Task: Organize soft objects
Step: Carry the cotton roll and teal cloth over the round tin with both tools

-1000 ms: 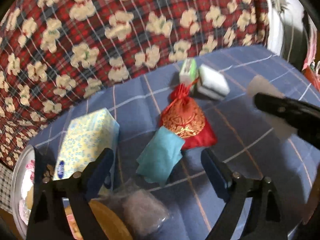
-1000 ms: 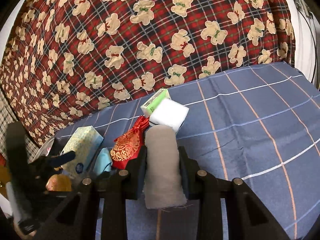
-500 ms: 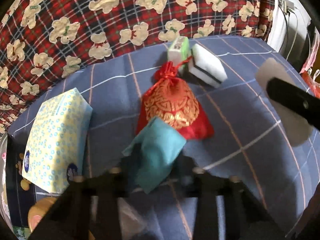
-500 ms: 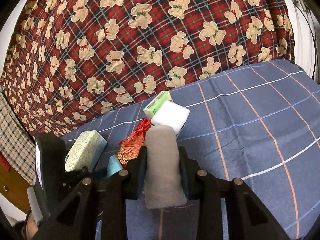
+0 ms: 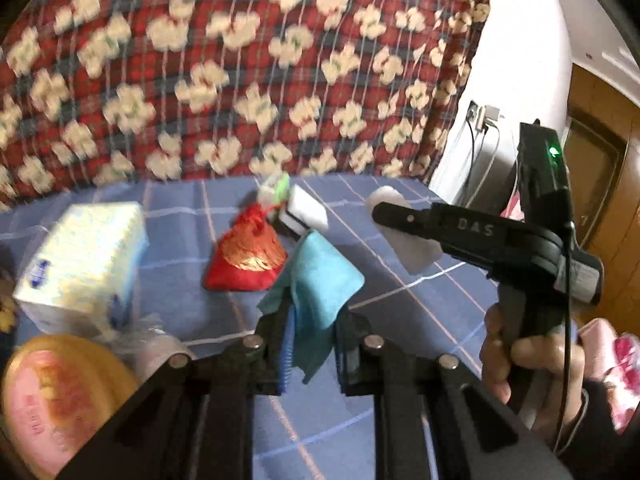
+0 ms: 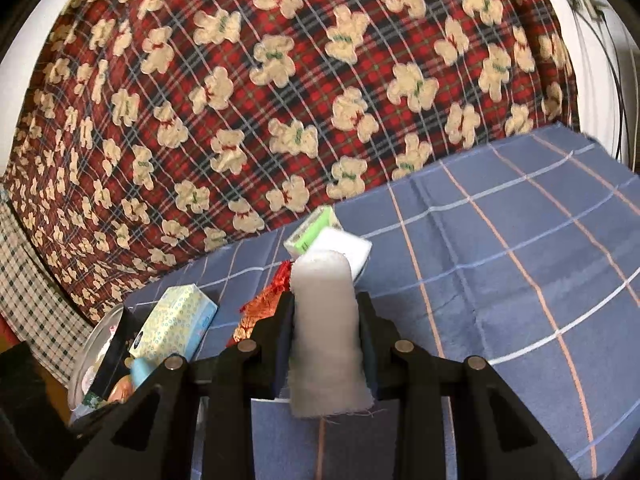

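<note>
My left gripper is shut on a teal cloth and holds it above the blue checked sheet. My right gripper is shut on a white folded cloth; it also shows in the left wrist view, held above the sheet at the right. A red and gold drawstring pouch lies on the sheet beyond the teal cloth, and shows partly behind the white cloth in the right wrist view. A white sponge and a green and white pack lie behind the pouch.
A blue-dotted tissue box stands at the left. A round tin and a clear wrapped item sit at the near left. A red plaid bear blanket rises behind the sheet. A wall socket with cables is at the right.
My left gripper closed on the teal cloth and lifted it off the sheet, away from the red pouch. My right gripper kept hold of the white cloth and rose slightly.
</note>
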Motion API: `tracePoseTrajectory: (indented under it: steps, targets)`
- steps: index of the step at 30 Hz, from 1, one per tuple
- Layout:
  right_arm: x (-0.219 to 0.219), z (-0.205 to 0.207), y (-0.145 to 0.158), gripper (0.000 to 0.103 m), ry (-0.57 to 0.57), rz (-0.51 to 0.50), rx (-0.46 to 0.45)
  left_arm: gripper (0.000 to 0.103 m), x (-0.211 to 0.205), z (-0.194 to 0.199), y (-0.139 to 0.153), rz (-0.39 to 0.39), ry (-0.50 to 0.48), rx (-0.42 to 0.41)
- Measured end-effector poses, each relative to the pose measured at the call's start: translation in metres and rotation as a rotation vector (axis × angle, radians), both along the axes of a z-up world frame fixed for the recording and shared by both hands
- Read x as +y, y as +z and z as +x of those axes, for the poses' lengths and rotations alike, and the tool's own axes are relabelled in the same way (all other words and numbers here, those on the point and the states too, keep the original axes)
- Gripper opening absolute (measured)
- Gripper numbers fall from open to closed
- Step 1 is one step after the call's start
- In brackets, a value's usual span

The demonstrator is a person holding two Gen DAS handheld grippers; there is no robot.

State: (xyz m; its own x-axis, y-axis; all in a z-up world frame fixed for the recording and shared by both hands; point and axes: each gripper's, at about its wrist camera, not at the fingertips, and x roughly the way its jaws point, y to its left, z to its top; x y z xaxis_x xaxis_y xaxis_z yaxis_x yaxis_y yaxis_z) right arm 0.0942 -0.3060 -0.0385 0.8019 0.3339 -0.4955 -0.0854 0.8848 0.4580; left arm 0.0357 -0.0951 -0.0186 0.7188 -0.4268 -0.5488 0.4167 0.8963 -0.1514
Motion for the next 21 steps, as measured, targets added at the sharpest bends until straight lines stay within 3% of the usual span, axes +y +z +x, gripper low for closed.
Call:
tracePoseTrajectory:
  steps: [3,11,21]
  targets:
    - [0.007,-0.004,0.003,0.033,-0.004,-0.048,-0.036,0.015,0.004,-0.007,0.003,0.041,0.028,-0.056]
    - [0.031,-0.020,0.010,0.033,-0.010,-0.144,-0.131,0.015,0.034,-0.030,0.011,0.024,0.067,-0.119]
    - [0.058,-0.039,0.013,0.033,-0.083,-0.250,-0.162,0.015,0.081,-0.056,0.020,0.034,0.132,-0.191]
